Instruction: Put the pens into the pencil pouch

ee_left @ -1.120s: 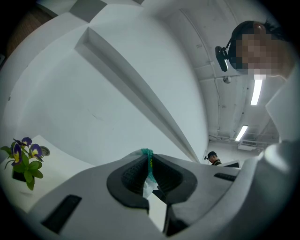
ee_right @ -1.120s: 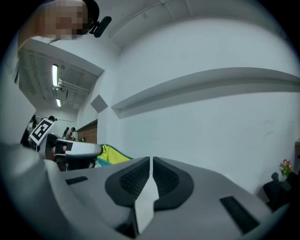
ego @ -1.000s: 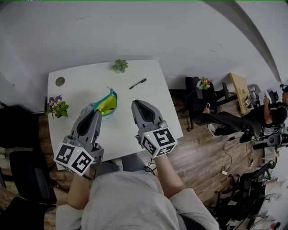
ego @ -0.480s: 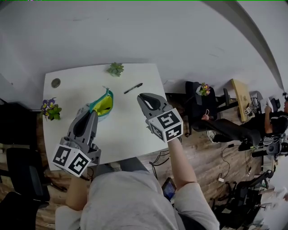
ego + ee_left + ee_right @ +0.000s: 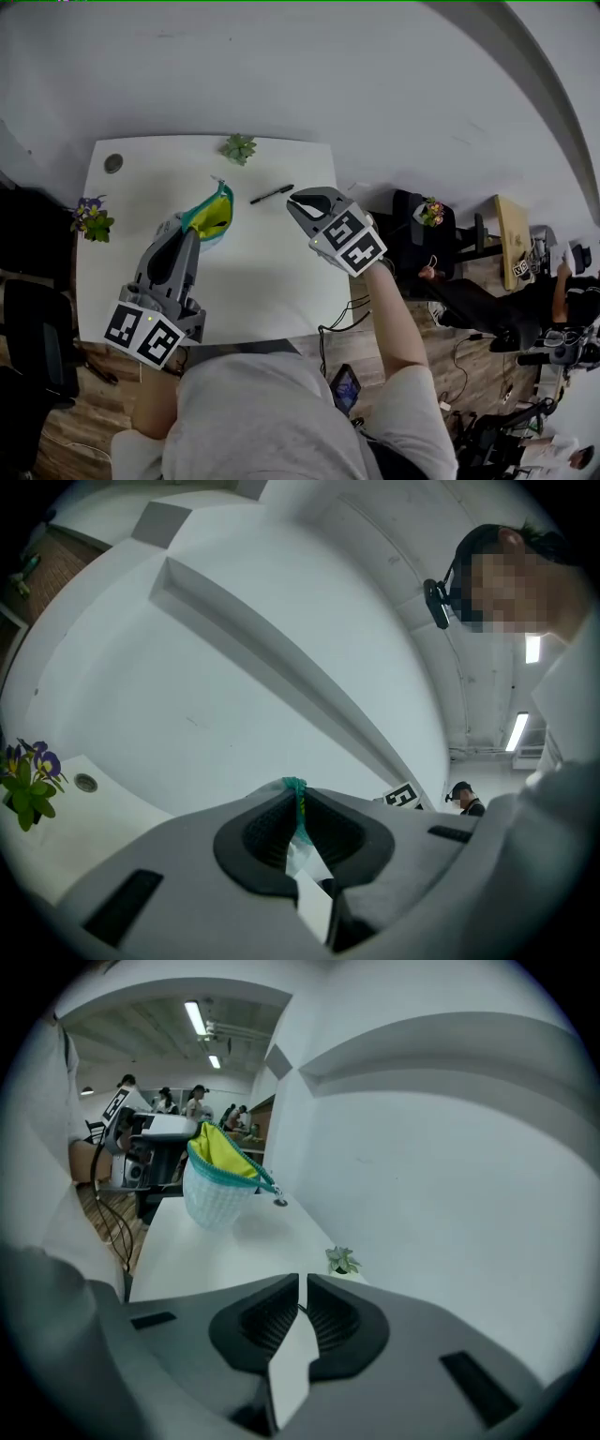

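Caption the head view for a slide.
Left gripper grips teal-rimmed yellow pencil pouch; shut right gripper beside black pen.

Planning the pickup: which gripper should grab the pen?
Right. The right gripper is empty and close beside the pen, while the left gripper is clamped on the pouch rim.

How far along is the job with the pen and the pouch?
Done: the left gripper pinches the pouch by its rim, mouth open. In hand: the right gripper, shut and empty, hovers near the pen. Left: that pen lies on the table, not yet grasped or put in.
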